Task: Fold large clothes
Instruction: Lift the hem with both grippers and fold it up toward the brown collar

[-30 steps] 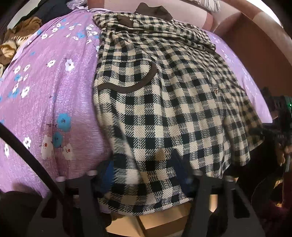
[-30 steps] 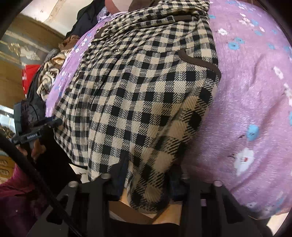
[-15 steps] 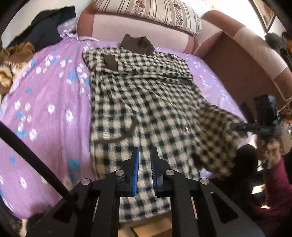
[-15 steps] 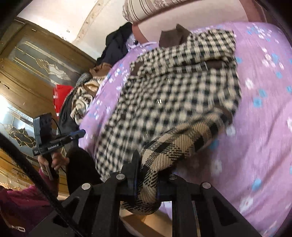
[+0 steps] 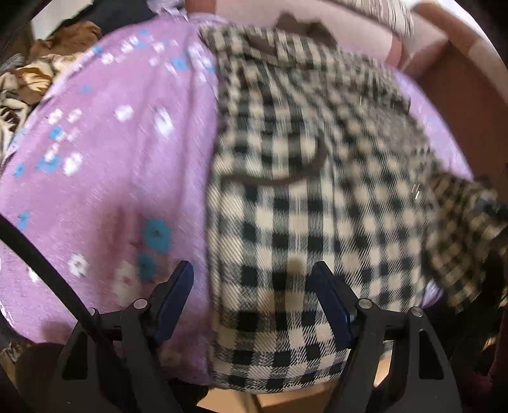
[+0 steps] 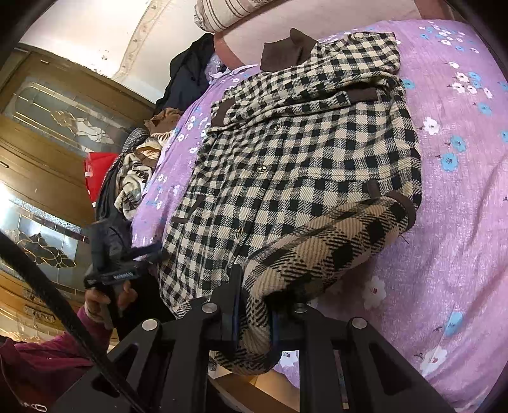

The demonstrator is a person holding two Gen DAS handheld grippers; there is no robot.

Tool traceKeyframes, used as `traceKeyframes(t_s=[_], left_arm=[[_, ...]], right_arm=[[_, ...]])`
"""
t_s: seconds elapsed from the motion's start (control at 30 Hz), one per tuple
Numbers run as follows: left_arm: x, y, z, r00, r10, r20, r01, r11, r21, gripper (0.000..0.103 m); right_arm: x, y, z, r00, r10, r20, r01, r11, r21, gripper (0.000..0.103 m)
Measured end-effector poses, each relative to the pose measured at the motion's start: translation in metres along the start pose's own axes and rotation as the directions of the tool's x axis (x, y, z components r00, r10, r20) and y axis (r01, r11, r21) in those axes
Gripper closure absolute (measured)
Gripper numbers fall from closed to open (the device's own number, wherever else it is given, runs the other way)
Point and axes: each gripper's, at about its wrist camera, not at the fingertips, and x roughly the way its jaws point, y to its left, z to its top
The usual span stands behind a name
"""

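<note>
A large black-and-cream checked coat (image 6: 301, 165) with brown collar and trim lies on a purple flowered bed sheet (image 6: 460, 197). My right gripper (image 6: 254, 305) is shut on the coat's hem and holds that corner lifted off the bed. In the left wrist view the coat (image 5: 301, 197) fills the middle, blurred. My left gripper (image 5: 254, 292) is open, its jaws wide apart on either side of the coat's near left hem, low over it. The left gripper also shows in the right wrist view (image 6: 149, 251) at the coat's far hem corner.
A heap of other clothes (image 6: 133, 178) lies at the bed's left side. A striped pillow (image 6: 235, 12) rests on the pink headboard (image 5: 365, 38). Wooden wardrobe doors (image 6: 47, 133) stand beyond the bed. The bed's front edge (image 5: 285, 400) is just below the grippers.
My left gripper has opened and dropped down close over the coat's near hem. My right gripper stays shut on its corner, still lifted off the bed.
</note>
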Motion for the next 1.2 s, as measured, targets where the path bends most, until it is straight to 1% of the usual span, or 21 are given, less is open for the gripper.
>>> traceKeyframes(t_s=[0.03,0.07,0.1,0.13,0.17,0.2,0.27,0.3,0.37,0.43,0.47,0.53,0.57,0.6,0.63,0.67,0.77,0.8,0.9,1.07,1.2], left_arm=[[0.005,-0.005,-0.002,0.999,0.036,-0.019,-0.036,0.999,0.021,0.029],[0.005,-0.008,-0.004,0.998,0.056,-0.012,-0.056,0.998,0.034,0.030],[0.003,-0.012,-0.006,0.999,0.036,-0.019,-0.036,0.999,0.038,0.033],[0.000,-0.017,-0.009,0.997,-0.065,-0.040,0.066,0.998,0.024,0.036],[-0.004,-0.020,-0.011,0.990,-0.135,-0.043,0.135,0.991,0.011,0.040],[-0.010,-0.025,-0.013,0.982,-0.183,-0.035,0.184,0.983,0.010,0.040],[-0.015,-0.032,-0.013,0.989,-0.149,-0.014,0.150,0.987,0.063,0.040],[-0.012,-0.032,-0.013,0.990,-0.139,-0.021,0.140,0.988,0.070,0.040],[-0.001,-0.022,-0.013,0.989,-0.134,-0.056,0.135,0.991,0.012,0.040],[0.003,-0.015,-0.015,0.986,-0.156,-0.051,0.155,0.988,-0.023,0.040],[0.002,-0.015,-0.015,0.986,-0.157,-0.049,0.156,0.987,-0.028,0.040],[-0.001,-0.021,-0.015,0.986,-0.149,-0.071,0.150,0.989,0.012,0.040],[-0.006,-0.023,-0.016,0.985,-0.158,-0.071,0.161,0.986,0.041,0.051],[-0.010,-0.027,-0.014,0.986,-0.152,-0.066,0.157,0.986,0.065,0.067],[-0.013,-0.031,-0.010,0.988,-0.142,-0.063,0.146,0.986,0.081,0.074],[-0.017,-0.032,-0.006,0.987,-0.150,-0.057,0.154,0.984,0.084,0.082],[-0.029,-0.024,0.004,0.976,-0.215,-0.041,0.217,0.975,0.055,0.097],[-0.034,-0.022,0.007,0.972,-0.233,-0.029,0.234,0.971,0.050,0.097],[-0.046,-0.021,0.014,0.973,-0.233,0.002,0.232,0.970,0.071,0.097],[-0.035,-0.025,0.013,0.972,-0.233,-0.023,0.233,0.971,0.046,0.097],[-0.049,-0.030,0.023,0.959,-0.283,0.020,0.282,0.959,0.039,0.097]], right_arm=[[-0.001,-0.001,-0.001,1.000,0.001,0.003,-0.001,1.000,0.001,0.087],[-0.002,-0.001,-0.001,1.000,0.001,0.005,-0.001,1.000,0.002,0.087],[-0.003,-0.002,-0.001,1.000,0.002,0.006,-0.002,1.000,0.003,0.087],[-0.005,-0.003,-0.002,1.000,0.004,0.005,-0.004,1.000,0.005,0.087],[-0.005,-0.004,-0.002,1.000,0.005,0.004,-0.005,1.000,0.008,0.087],[-0.004,-0.005,-0.003,1.000,0.005,0.002,-0.005,1.000,0.011,0.087],[-0.004,-0.006,-0.002,1.000,0.005,0.000,-0.005,1.000,0.013,0.087],[-0.002,-0.006,-0.002,1.000,0.004,-0.001,-0.004,1.000,0.013,0.087],[0.000,-0.005,-0.002,1.000,0.003,-0.003,-0.003,1.000,0.013,0.087],[0.003,-0.004,-0.003,1.000,0.000,-0.012,0.000,1.000,0.009,0.085],[0.005,-0.004,-0.003,1.000,-0.002,-0.022,0.003,1.000,0.007,0.085],[0.014,-0.006,-0.006,0.999,-0.012,-0.052,0.012,1.000,0.009,0.085],[0.017,-0.007,-0.007,0.998,-0.019,-0.065,0.019,1.000,0.012,0.085],[0.020,-0.007,-0.007,0.997,-0.026,-0.073,0.027,1.000,0.008,0.085],[0.022,-0.006,-0.007,0.996,-0.035,-0.079,0.034,0.999,-0.006,0.085],[0.021,-0.002,-0.007,0.997,-0.038,-0.070,0.036,0.999,-0.024,0.086],[0.012,0.007,-0.001,1.000,-0.003,-0.029,0.001,0.999,-0.054,0.087],[0.007,0.011,0.003,1.000,0.005,-0.009,-0.006,0.998,-0.065,0.087],[-0.001,0.016,0.013,1.000,0.015,0.016,-0.014,0.997,-0.075,0.087],[-0.004,0.018,0.020,1.000,0.014,0.026,-0.012,0.997,-0.079,0.087],[-0.011,0.018,0.025,0.999,0.024,0.049,-0.020,0.997,-0.074,0.087]])
